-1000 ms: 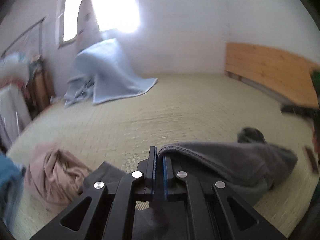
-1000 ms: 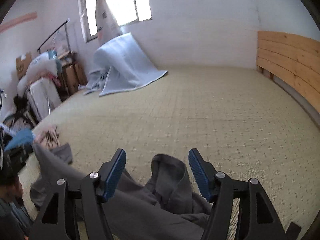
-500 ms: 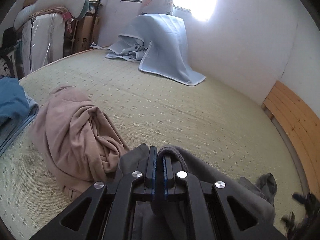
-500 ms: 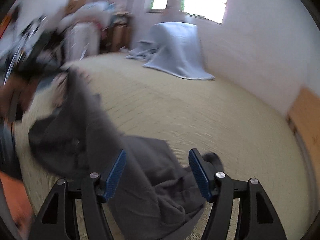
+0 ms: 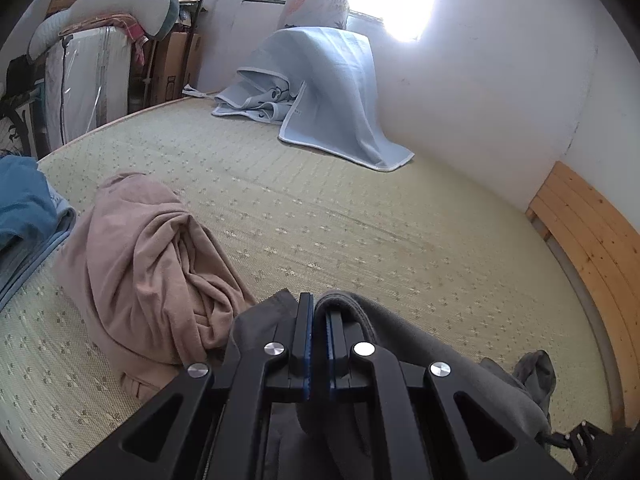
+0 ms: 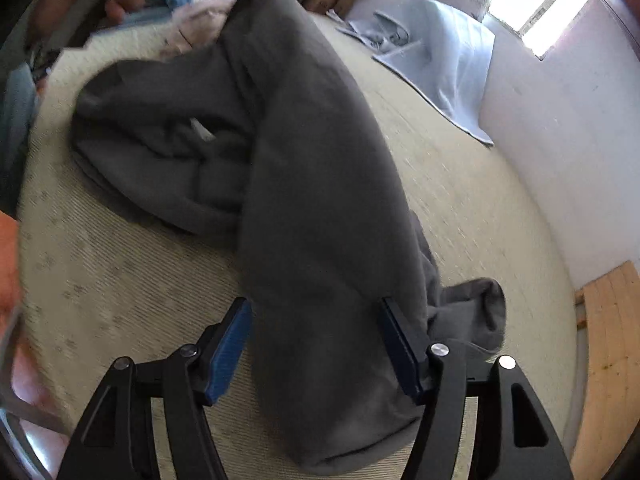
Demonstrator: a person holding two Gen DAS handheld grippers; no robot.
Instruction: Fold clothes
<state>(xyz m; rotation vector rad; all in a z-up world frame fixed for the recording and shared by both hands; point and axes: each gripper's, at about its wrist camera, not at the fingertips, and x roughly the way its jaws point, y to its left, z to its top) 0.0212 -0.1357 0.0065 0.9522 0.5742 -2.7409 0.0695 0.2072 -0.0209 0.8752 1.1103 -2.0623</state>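
Observation:
A dark grey garment (image 6: 312,184) lies partly bunched on the woven mat (image 6: 120,272) and stretches up toward the top left of the right wrist view, where the other gripper holds it. My left gripper (image 5: 318,316) is shut on an edge of the grey garment (image 5: 448,364), which drapes over its right finger. My right gripper (image 6: 316,340) stands open, its blue pads on either side of a hanging fold of the garment without pinching it.
A crumpled pink garment (image 5: 148,264) lies on the mat left of my left gripper, with blue clothes (image 5: 24,208) further left. A light blue blanket (image 5: 332,92) drapes by the window. Wooden boards (image 5: 588,248) edge the right side. Boxes and bedding (image 5: 100,40) stand at the back left.
My right gripper has moved in over the grey garment, so a fold now hangs between its open fingers. My left gripper stays shut on the garment and has shifted only slightly.

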